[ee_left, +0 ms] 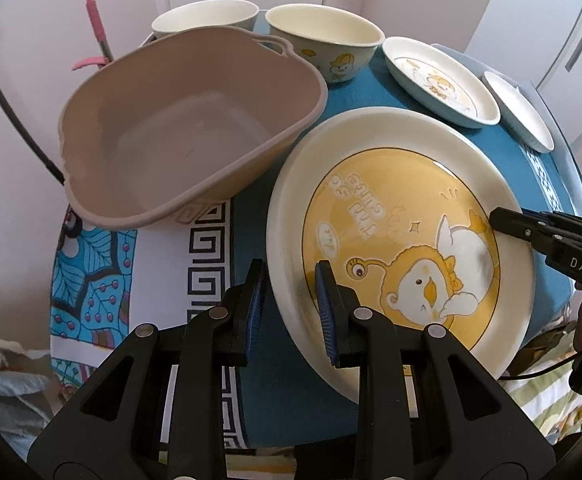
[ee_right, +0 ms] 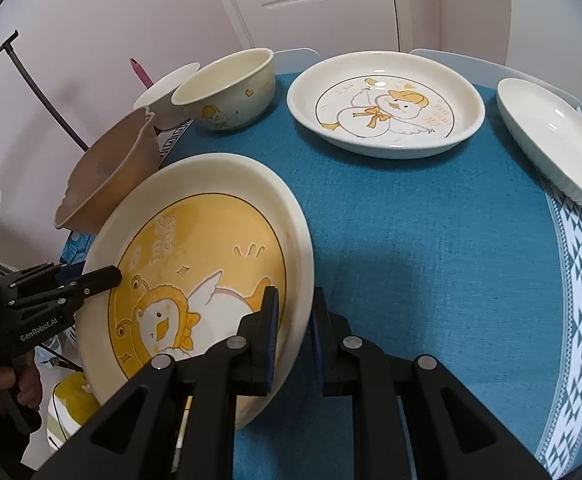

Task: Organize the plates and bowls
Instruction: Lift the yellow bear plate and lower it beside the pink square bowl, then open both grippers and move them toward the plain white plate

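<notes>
A large cream plate with a yellow duck picture [ee_left: 395,240] is held tilted above the blue tablecloth, between both grippers; it also shows in the right wrist view [ee_right: 195,264]. My left gripper [ee_left: 291,300] is shut on its left rim. My right gripper [ee_right: 295,320] is shut on its right rim and shows in the left wrist view [ee_left: 503,220]. The left gripper shows in the right wrist view [ee_right: 107,276]. A brown plastic basin [ee_left: 179,128] stands just left of the plate.
Two cream bowls [ee_left: 323,40] [ee_left: 203,16] stand behind the basin. A duck plate [ee_right: 383,100] and a plain white plate [ee_right: 555,140] lie at the back right on the blue tablecloth [ee_right: 431,260]. A pink-handled tool [ee_left: 95,20] stands at the far left.
</notes>
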The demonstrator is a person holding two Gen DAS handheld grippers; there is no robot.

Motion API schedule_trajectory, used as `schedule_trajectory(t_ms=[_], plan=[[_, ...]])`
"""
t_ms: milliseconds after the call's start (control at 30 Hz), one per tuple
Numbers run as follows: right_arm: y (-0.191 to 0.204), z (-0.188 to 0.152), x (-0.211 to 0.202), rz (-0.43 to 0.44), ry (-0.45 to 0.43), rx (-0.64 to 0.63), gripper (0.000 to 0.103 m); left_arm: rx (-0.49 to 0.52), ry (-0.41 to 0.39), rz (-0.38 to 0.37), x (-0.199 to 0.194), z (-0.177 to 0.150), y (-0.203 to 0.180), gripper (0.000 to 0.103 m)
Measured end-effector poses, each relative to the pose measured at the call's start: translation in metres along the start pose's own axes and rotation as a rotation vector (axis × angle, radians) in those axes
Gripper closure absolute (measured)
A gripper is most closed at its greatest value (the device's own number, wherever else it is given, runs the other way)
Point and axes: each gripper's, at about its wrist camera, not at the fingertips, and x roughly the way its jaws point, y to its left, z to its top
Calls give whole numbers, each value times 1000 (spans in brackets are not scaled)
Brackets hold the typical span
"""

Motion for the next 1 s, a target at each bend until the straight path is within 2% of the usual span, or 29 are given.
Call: schedule_trajectory(t_ms=[200,433,467,500,533,567,600,667,767,833,867,900,933,1000], plan=[[0,5,-16,-22,-10,-11,89,-22,-29,15,-19,-1,-1,81],[13,32,-77,-31,-98,-34,88,-50,-152,17,-93,19,-12,81],[15,37,-89,-38,-120,-34,78,-51,-171,14,-101,24,-14,80],[15,41,-98,-47,-140,-32,54,-49,-194,8,-111,30,-18,80],[16,46,-110,-54,-166,-27,39,-40,-215,-1,-119,37,-22,80],[15,48,-119,-55,-189,-23,14,-30,-229,-9,-123,43,-26,80],[15,51,-127,-56,-218,-18,9,-13,-243,-20,-127,51,-32,80],[13,55,-145,-70,-277,-8,9,7,-248,-45,-129,61,-40,79],[5,55,-165,-100,-338,11,8,25,-230,-123,-126,76,-56,79],[-3,52,-176,-120,-367,41,1,51,-227,-163,-123,84,-70,71],[-7,50,-181,-125,-379,57,0,62,-228,-171,-122,85,-75,45],[-10,47,-184,-130,-388,71,0,76,-227,-188,-121,89,-82,11],[-15,43,-187,-144,-395,88,0,84,-235,-207,-121,92,-88,0],[-22,38,-192,-169,-401,106,0,89,-251,-243,-120,97,-97,0]])
